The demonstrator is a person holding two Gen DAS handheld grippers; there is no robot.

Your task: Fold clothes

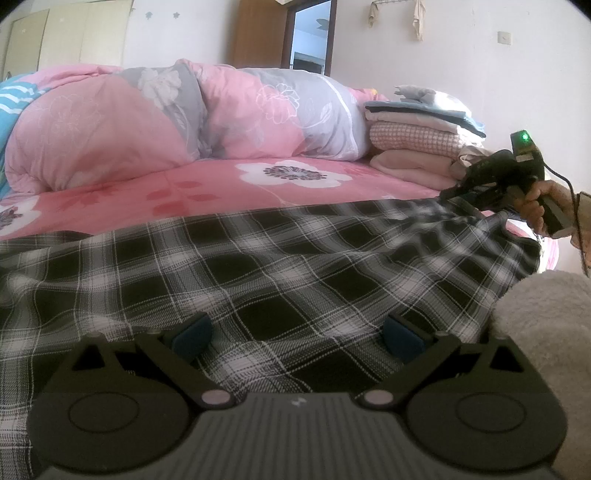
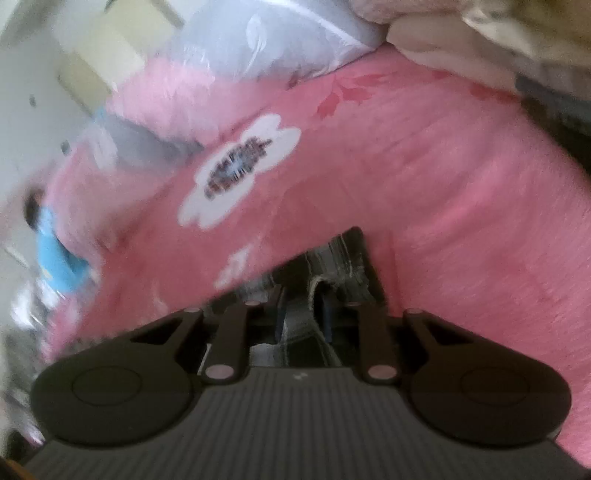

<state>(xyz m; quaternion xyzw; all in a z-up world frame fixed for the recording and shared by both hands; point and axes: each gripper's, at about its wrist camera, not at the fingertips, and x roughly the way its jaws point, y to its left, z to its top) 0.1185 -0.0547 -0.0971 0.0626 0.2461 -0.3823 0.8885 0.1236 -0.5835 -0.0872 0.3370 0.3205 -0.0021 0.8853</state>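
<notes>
A black-and-white plaid garment (image 1: pixel 280 258) lies spread across the pink floral bed sheet (image 1: pixel 207 192). My left gripper (image 1: pixel 297 330) hovers just over its near part, jaws wide open with nothing pinched between the blue pads (image 1: pixel 192 330). In the left wrist view my right gripper (image 1: pixel 452 192), held by a hand (image 1: pixel 539 206), pinches the garment's far right corner. In the blurred right wrist view the right gripper (image 2: pixel 303 317) has its jaws drawn narrow on a bunched plaid edge (image 2: pixel 332 266) over the sheet (image 2: pixel 443 184).
A rolled pink and grey quilt (image 1: pixel 184 122) fills the back of the bed. A stack of folded clothes (image 1: pixel 417 136) sits at the back right. A fuzzy beige sleeve (image 1: pixel 546 332) crowds the right edge. A door (image 1: pixel 310 33) and wall stand behind.
</notes>
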